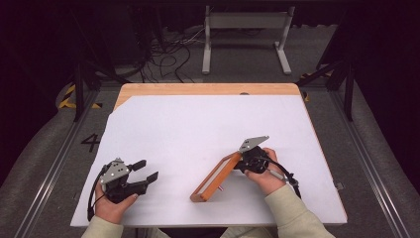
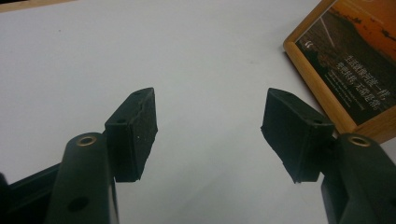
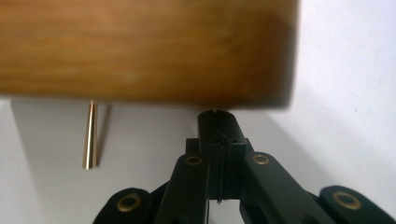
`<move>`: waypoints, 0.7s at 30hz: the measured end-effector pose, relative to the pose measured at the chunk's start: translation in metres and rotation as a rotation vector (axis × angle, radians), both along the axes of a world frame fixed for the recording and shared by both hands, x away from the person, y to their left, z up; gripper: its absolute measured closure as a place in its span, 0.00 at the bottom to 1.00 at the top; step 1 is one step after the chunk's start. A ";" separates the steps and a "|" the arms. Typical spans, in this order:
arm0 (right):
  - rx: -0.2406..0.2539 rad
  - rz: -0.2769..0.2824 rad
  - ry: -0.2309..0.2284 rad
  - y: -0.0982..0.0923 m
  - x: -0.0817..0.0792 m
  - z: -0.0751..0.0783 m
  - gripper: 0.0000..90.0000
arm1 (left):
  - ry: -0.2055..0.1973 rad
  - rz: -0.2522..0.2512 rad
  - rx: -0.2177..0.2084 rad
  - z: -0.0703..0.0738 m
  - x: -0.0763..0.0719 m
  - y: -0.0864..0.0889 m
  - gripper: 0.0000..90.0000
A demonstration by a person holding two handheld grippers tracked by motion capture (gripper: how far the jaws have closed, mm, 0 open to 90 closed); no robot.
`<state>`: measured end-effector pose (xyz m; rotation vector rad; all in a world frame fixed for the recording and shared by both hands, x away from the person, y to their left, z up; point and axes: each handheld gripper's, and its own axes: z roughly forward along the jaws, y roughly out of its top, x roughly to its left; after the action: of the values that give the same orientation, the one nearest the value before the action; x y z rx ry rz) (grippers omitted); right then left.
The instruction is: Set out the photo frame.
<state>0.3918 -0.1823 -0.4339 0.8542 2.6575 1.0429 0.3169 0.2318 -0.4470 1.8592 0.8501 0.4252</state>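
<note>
**Lifting One Wooden Picture Frame by Its Edge**

Counting the things gave one wooden picture frame (image 1: pixel 216 177), two grippers and one white surface (image 1: pixel 198 129). The right gripper (image 1: pixel 242 161) sat at the frame's upper end, its jaws pressed together; in the right gripper view the closed tips met the underside of the blurred wooden edge (image 3: pixel 140 51), though whether anything thin was pinched between them could not be told. One slim brass-coloured rod (image 3: pixel 90 135) hung below that edge, to the left of the jaws.

The frame stood tilted on its long edge, its lower corner resting on the surface, towards the surface's near edge and right of centre. The left gripper (image 1: pixel 141 171) lay well apart to the frame's left, jaws spread and holding nothing.

In the left gripper view the frame's front (image 2: pixel 345 60) showed a light wood border around one orange, dusky landscape print. Several lines of small white characters ran across the print, too small to read. A painted "4" (image 1: pixel 90 142) marked the floor left of the surface.
</note>
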 end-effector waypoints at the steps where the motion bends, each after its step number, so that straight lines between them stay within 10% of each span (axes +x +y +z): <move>1: 0.007 0.001 0.001 0.000 0.001 0.000 1.00 | -0.005 0.005 0.001 0.000 -0.001 0.001 0.40; 21: 0.047 0.013 0.003 0.028 0.031 0.002 1.00 | -0.007 0.017 0.001 -0.001 -0.003 0.001 0.41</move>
<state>0.4231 -0.1545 -0.4315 0.8500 2.6545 1.1123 0.3144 0.2326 -0.4478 1.8516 0.8621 0.4430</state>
